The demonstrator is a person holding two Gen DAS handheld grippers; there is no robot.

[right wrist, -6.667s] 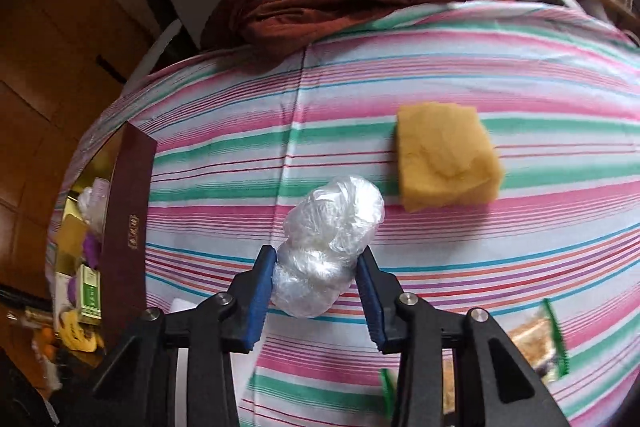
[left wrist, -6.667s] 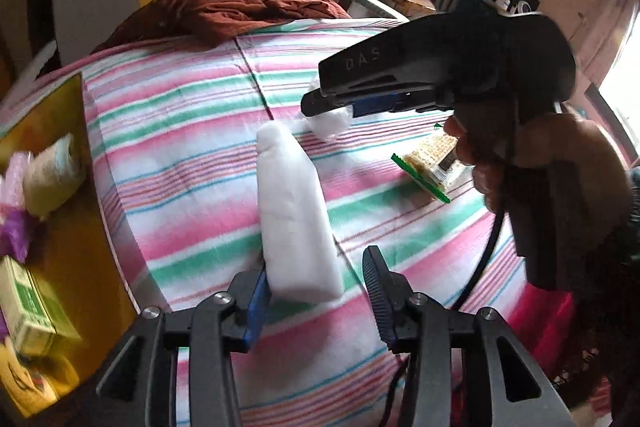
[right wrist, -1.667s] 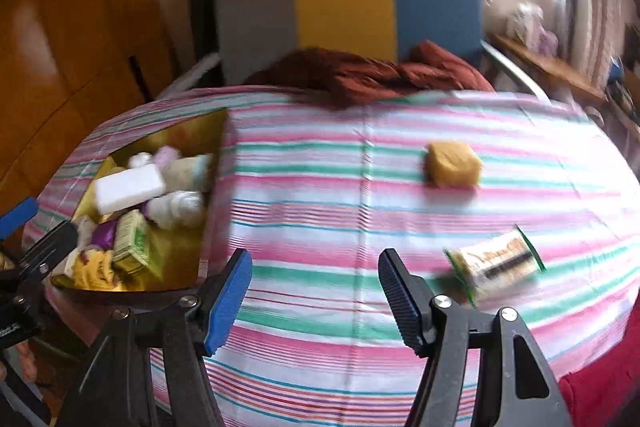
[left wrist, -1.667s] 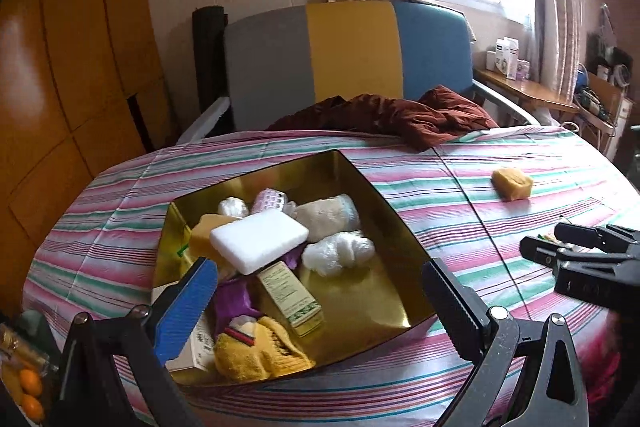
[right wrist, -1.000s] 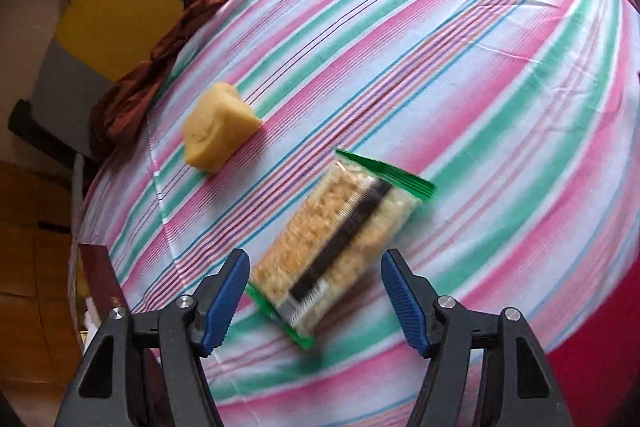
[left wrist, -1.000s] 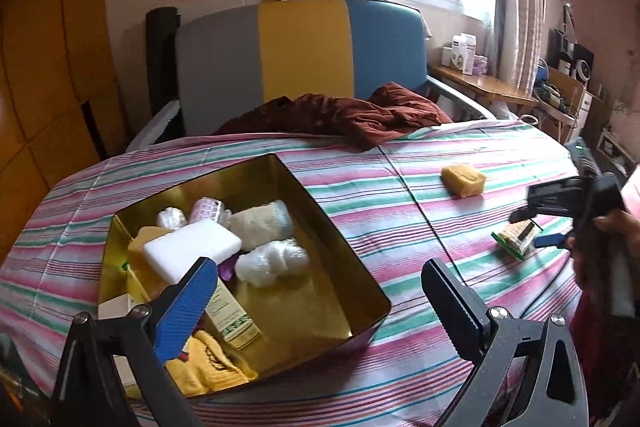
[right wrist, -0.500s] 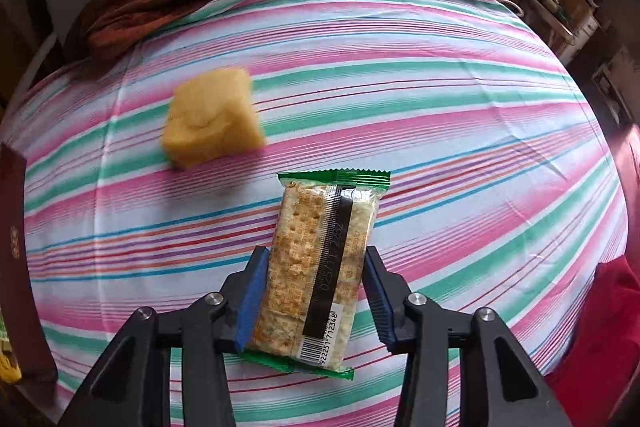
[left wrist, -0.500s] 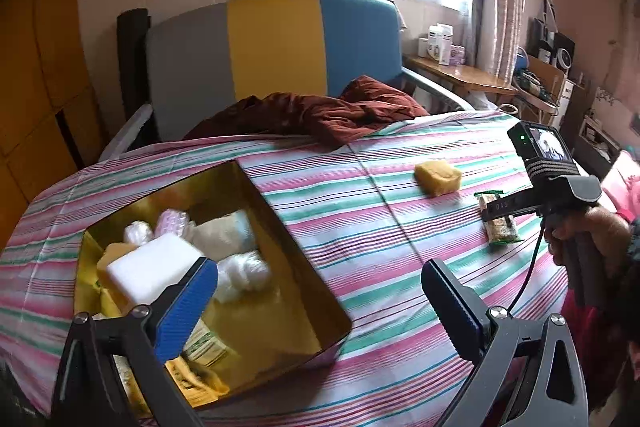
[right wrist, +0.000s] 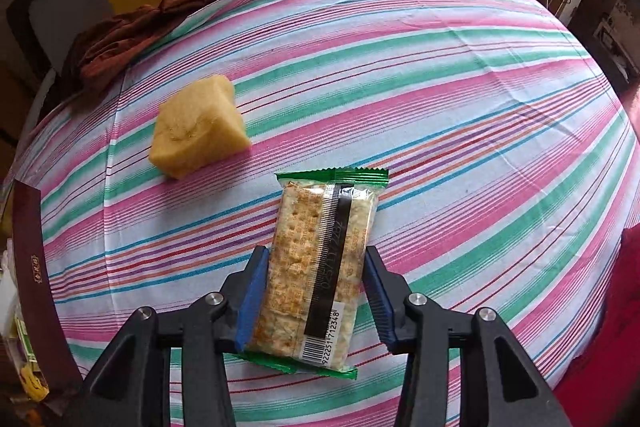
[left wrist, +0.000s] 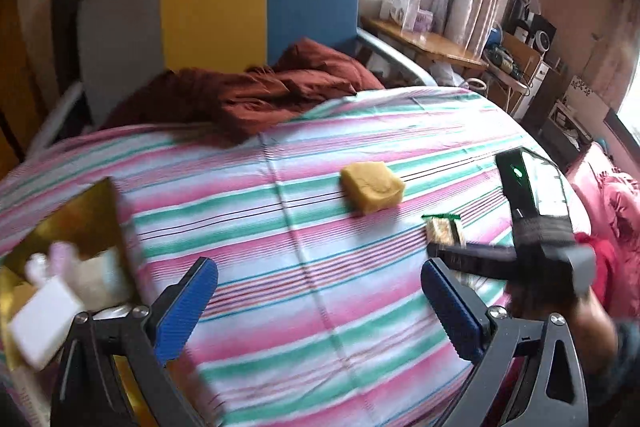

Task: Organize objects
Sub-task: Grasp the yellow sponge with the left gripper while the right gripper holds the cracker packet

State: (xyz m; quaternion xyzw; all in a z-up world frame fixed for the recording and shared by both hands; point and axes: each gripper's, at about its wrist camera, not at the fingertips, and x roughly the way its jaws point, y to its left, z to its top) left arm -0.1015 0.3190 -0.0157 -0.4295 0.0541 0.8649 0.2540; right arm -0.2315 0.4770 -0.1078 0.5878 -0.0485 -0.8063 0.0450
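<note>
Stripes of pink, green and white run across the cloth (right wrist: 460,75) that covers the round table. In the right wrist view, the right gripper (right wrist: 312,301) sits low in the middle of the frame, squeezed onto a clear cracker packet with green ends (right wrist: 320,267). Both blue pads press the packet's long sides. A yellow sponge block (right wrist: 198,127) lies on the cloth up and to the left of the packet, close but not touching. A dark red crumpled cloth (right wrist: 168,11) lies at the far edge, upper left.

In the left wrist view, the left gripper (left wrist: 320,303) is wide open with nothing between its blue pads. A shiny gold box (left wrist: 92,223) with a white block (left wrist: 44,323) inside shows at the left edge, blurred. The person's hand (left wrist: 576,315) holds the other gripper at the right.
</note>
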